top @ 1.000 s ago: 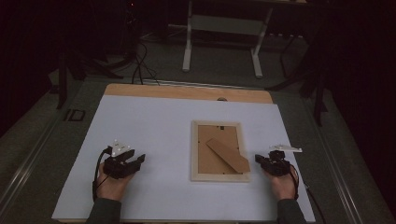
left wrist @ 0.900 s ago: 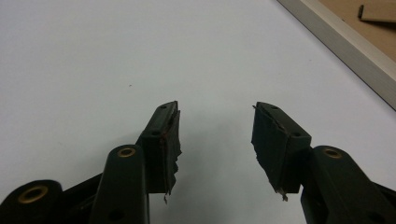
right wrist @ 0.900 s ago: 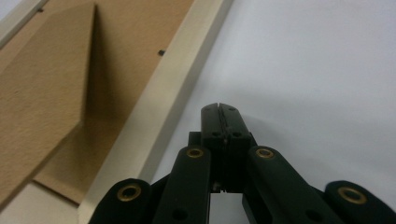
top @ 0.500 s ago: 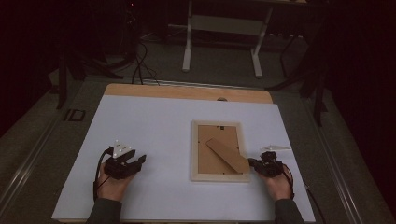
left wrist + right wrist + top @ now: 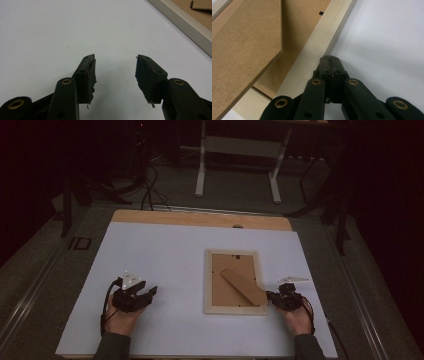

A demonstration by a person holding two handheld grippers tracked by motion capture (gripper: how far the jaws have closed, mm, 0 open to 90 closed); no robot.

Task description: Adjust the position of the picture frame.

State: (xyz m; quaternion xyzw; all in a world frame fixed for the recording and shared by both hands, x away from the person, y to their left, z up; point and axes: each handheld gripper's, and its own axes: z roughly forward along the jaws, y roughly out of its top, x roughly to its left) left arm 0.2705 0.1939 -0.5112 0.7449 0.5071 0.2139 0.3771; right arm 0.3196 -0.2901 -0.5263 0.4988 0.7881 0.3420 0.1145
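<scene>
Your right gripper (image 5: 272,296) has its jaws pressed flat together with nothing between them; in the right gripper view the closed tips (image 5: 329,60) sit at the outer edge of the picture frame's pale wooden border (image 5: 317,47), touching it or just short of it, which I cannot tell. The picture frame (image 5: 235,281) lies face down on the white table cover (image 5: 165,255), right of centre, its brown backing board up and its fold-out stand (image 5: 244,286) lying slantwise across that board. Your left gripper (image 5: 147,293) rests on the cover well apart from the frame, on the left side; its jaws stand partly open, holding nothing, and in the left gripper view the worn pads (image 5: 91,75) hang over bare cover; the frame's border (image 5: 185,23) crosses the upper right corner there.
</scene>
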